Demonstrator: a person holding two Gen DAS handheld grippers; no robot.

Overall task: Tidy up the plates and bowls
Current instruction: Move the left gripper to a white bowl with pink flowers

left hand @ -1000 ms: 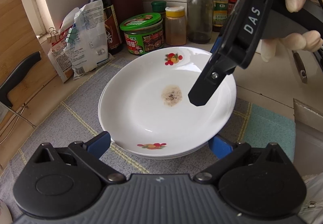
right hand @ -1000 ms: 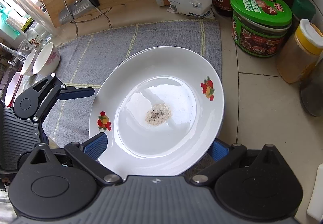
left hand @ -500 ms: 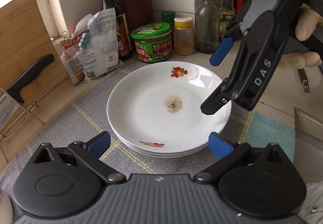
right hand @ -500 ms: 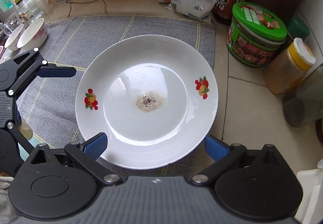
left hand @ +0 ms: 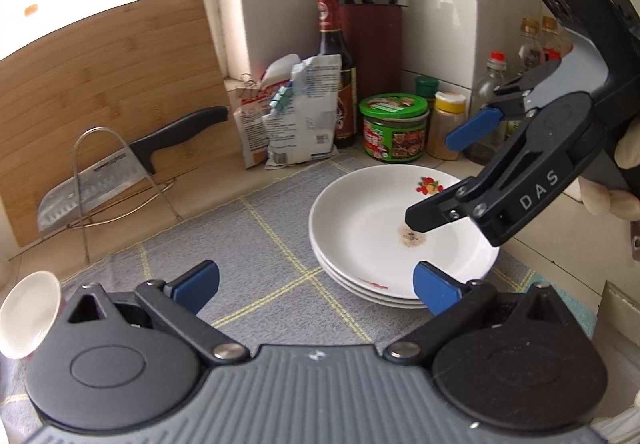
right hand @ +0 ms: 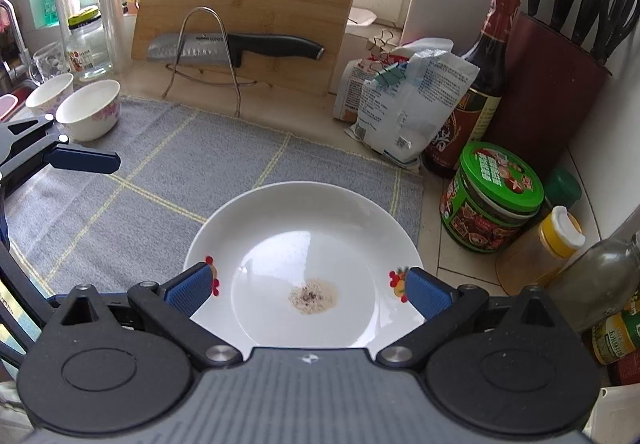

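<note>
On the grey mat [right hand: 200, 171] near the jars, three stacked plates [left hand: 400, 240]; top plate bears a dried food spot [right hand: 313, 296]. Two bowls [right hand: 89, 114] stand at the mat's far left. Left gripper [left hand: 316, 280] and right gripper [right hand: 310, 280] hover with fingers wide and empty. The plates are probably glazed ceramic: stiff, heavy, slippery, breakable. Best hold is likely the rim, pinched across its edge.
</note>
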